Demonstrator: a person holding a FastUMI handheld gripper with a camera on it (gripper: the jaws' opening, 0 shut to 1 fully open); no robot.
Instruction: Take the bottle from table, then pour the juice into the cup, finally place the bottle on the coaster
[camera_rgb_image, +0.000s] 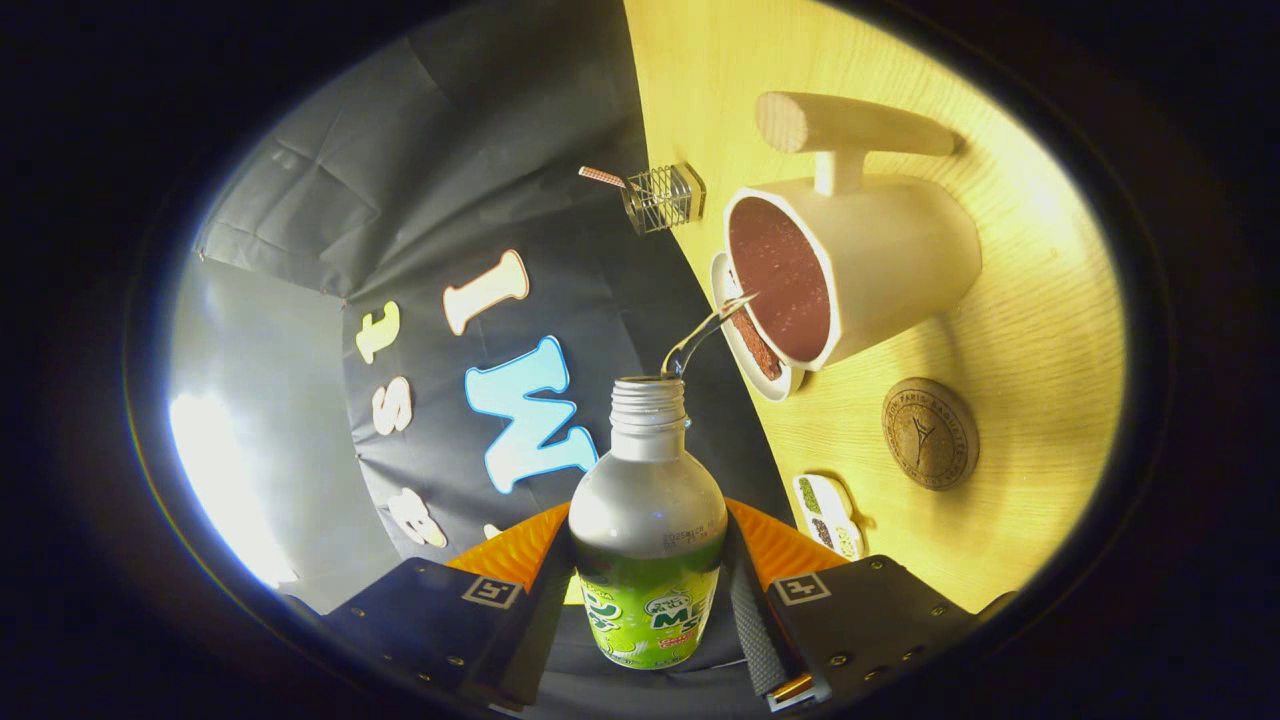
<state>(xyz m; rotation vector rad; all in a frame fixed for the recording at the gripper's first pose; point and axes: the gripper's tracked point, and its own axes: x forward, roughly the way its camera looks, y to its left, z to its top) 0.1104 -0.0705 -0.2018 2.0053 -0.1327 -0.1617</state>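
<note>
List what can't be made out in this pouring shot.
- Gripper view: the bottle base, cut off between the gripper fingers clamping it.
- How full the cup is: its speckled dark inside hides any level.
- The coaster emblem: too small.
- The wire rack contents: too small.

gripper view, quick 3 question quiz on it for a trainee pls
1. True or false: the gripper is shut on the bottle.
2. Where does the stream from the bottle's mouth land: A) cup, B) coaster, C) wire basket?
3. What lies on the table between the cup and the fingers?

Key: 1 true. 2 A. 3 the coaster, bare.
</note>
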